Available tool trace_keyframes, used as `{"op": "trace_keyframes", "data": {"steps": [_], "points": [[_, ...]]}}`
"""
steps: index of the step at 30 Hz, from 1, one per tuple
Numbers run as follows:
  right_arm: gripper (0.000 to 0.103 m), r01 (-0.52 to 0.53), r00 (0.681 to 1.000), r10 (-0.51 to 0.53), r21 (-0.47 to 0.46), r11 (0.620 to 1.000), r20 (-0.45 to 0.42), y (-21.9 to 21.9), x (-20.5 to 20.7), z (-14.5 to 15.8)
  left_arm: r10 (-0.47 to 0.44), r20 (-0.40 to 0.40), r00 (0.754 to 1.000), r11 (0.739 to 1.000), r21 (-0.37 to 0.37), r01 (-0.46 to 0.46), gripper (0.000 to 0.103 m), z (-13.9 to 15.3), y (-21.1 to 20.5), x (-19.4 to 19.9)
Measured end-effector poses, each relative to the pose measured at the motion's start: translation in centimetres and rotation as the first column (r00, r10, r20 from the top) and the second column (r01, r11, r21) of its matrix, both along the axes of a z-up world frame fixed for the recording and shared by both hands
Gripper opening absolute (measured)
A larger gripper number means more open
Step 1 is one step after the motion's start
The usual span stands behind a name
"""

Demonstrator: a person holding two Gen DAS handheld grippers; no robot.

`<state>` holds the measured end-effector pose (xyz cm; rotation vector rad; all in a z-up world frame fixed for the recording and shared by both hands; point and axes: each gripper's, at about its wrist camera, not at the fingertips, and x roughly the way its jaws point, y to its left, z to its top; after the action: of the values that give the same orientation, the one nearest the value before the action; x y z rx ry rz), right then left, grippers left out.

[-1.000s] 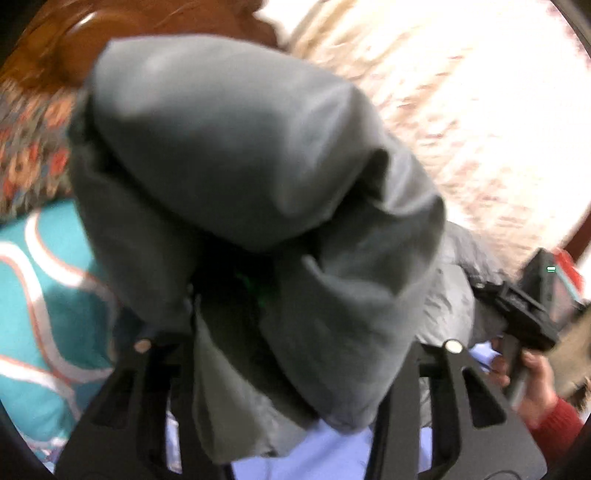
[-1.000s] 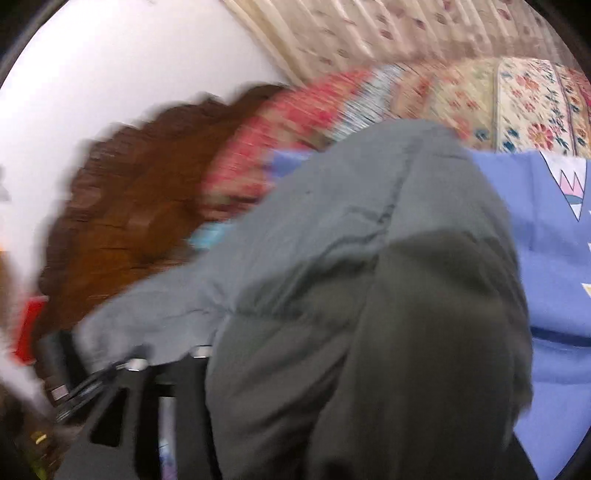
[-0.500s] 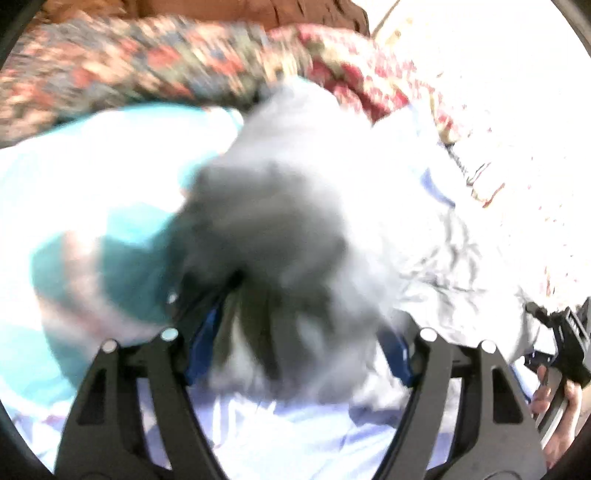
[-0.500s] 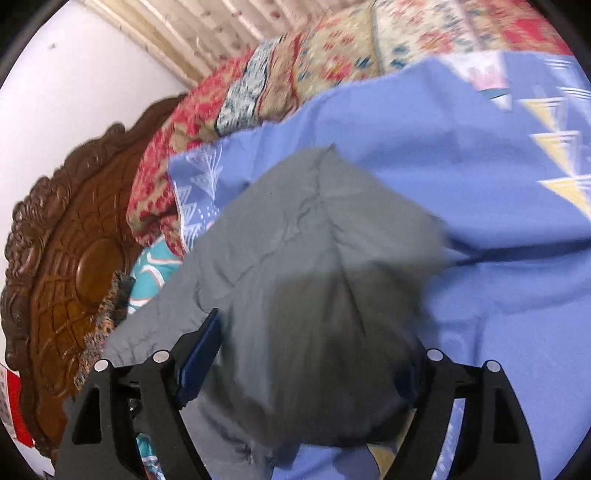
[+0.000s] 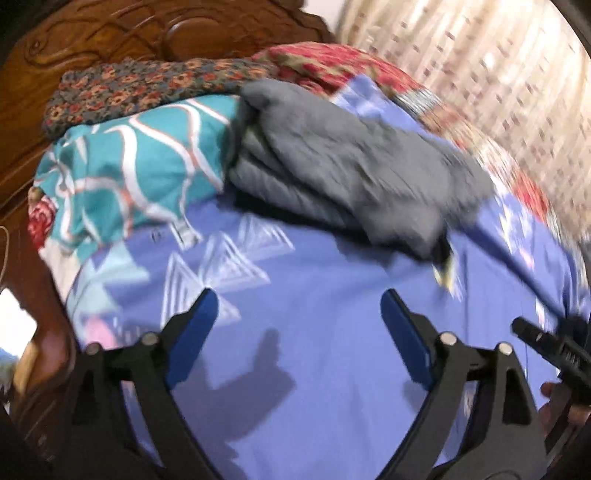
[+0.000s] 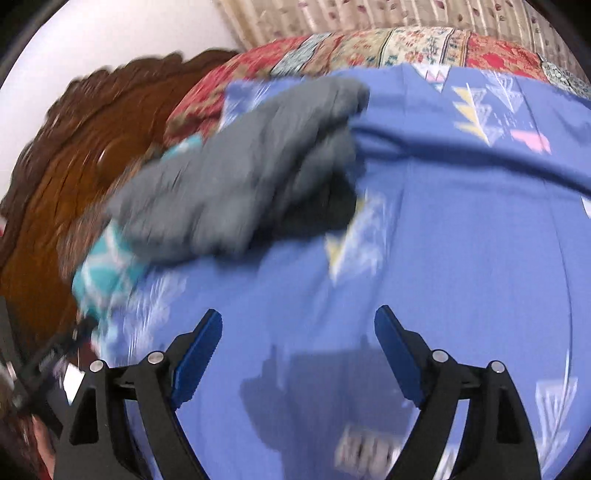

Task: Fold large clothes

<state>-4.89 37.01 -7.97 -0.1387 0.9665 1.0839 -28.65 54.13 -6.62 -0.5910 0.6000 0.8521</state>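
Observation:
A folded grey garment (image 5: 343,170) lies in a thick bundle on the blue patterned bedsheet (image 5: 314,350), its left end against a teal pillow (image 5: 125,173). The right wrist view shows the same grey garment (image 6: 243,177) at upper left, blurred. My left gripper (image 5: 299,306) hangs over bare sheet well short of the bundle; its jaws are still opening, with nothing between them. My right gripper (image 6: 298,325) also stands wide open over the sheet (image 6: 461,258), empty and apart from the garment.
A carved wooden headboard (image 5: 110,33) rises behind the pillows. Floral quilts (image 5: 155,81) and a red patterned quilt (image 6: 369,48) are heaped at the head of the bed. A curtain (image 5: 480,66) hangs at right. The other gripper's handle and a hand (image 5: 554,369) show at lower right.
Both grippers let go of the grey garment, which dropped onto the sheet by the pillow. Both then pulled back from it, with their jaws spread wide.

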Motion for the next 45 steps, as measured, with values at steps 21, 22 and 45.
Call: {"op": "trace_keyframes", "data": {"steps": [21, 22, 45], "points": [[0.102, 0.008, 0.999, -0.005, 0.074, 0.997, -0.035, -17.9, -9.7, -0.8, -0.076, -0.121, 0.990, 0.989, 0.120, 0.090, 0.097, 2.6, -17.2, -0.1], [0.102, 0.015, 0.999, -0.012, 0.079, 0.997, -0.040, -18.2, -9.5, -0.8, -0.069, -0.123, 0.990, 0.990, 0.114, 0.083, 0.097, 2.4, -17.6, -0.2], [0.104, 0.044, 0.999, -0.045, 0.088, 0.995, 0.010, -18.9, -9.5, -0.6, -0.019, -0.288, 0.958, 0.975, 0.206, 0.081, 0.097, 1.7, -20.7, 1.5]]}}
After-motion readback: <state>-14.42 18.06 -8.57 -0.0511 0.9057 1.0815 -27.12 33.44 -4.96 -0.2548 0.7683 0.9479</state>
